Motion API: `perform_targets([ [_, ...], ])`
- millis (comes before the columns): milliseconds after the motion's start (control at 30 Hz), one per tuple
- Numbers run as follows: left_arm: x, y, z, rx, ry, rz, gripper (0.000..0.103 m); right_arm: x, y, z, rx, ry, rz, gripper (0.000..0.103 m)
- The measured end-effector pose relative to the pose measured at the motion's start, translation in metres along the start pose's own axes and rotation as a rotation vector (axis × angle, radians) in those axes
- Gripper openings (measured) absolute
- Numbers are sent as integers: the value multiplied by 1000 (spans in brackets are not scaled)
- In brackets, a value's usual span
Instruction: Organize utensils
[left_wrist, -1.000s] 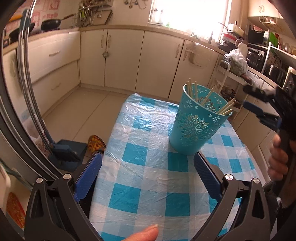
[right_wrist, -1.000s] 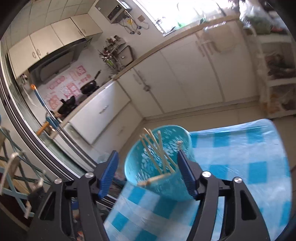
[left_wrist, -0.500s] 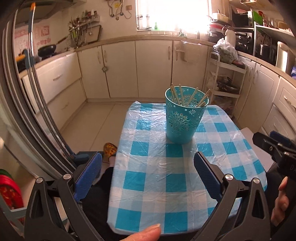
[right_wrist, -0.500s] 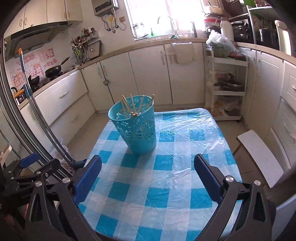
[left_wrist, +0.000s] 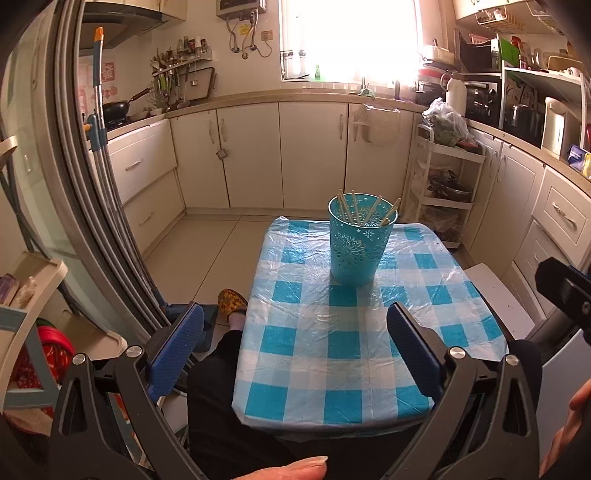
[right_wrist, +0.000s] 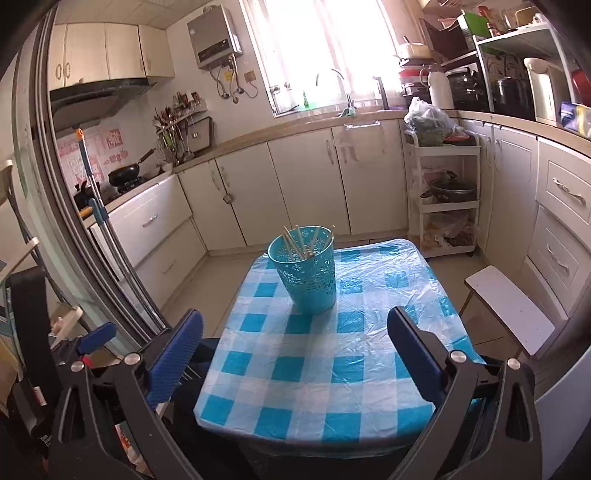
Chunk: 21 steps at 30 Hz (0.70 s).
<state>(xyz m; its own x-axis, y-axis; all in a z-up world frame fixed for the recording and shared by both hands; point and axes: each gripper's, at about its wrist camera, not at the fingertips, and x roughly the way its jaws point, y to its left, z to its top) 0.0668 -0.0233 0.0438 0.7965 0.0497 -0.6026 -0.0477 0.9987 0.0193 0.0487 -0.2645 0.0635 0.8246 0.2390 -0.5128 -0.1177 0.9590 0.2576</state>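
A turquoise perforated utensil holder (left_wrist: 356, 243) (right_wrist: 306, 275) stands upright on the far half of a small table with a blue-and-white checked cloth (left_wrist: 347, 347) (right_wrist: 317, 365). Several pale chopsticks (left_wrist: 360, 212) (right_wrist: 301, 240) lean inside it. My left gripper (left_wrist: 295, 336) is open and empty, well back from the holder, above the table's near edge. My right gripper (right_wrist: 295, 339) is likewise open wide with nothing between its blue pads, pulled back to the near edge. Part of the right gripper (left_wrist: 565, 286) shows at the right edge of the left wrist view.
A person's leg in dark trousers (left_wrist: 221, 369) and a patterned slipper (left_wrist: 232, 301) are left of the table. A white stool (right_wrist: 509, 308) stands at the right, a white rack cart (right_wrist: 443, 192) beyond it. Cream cabinets line the walls; a sliding door frame (left_wrist: 92, 206) is at left.
Both grippers have drawn back and up from the holder, which now looks small and far. The right gripper, earlier astride the holder, is clear of it with wider jaws.
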Motion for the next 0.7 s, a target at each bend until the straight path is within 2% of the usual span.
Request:
perform_targets([
  [200,-24,4,-6,-9,-23,30,95,-25,9,-8,-14,-43,-3,96],
  [700,-57,18,-9,-40,-73,36,95,-41,25,-15,-62,-65,8,96],
])
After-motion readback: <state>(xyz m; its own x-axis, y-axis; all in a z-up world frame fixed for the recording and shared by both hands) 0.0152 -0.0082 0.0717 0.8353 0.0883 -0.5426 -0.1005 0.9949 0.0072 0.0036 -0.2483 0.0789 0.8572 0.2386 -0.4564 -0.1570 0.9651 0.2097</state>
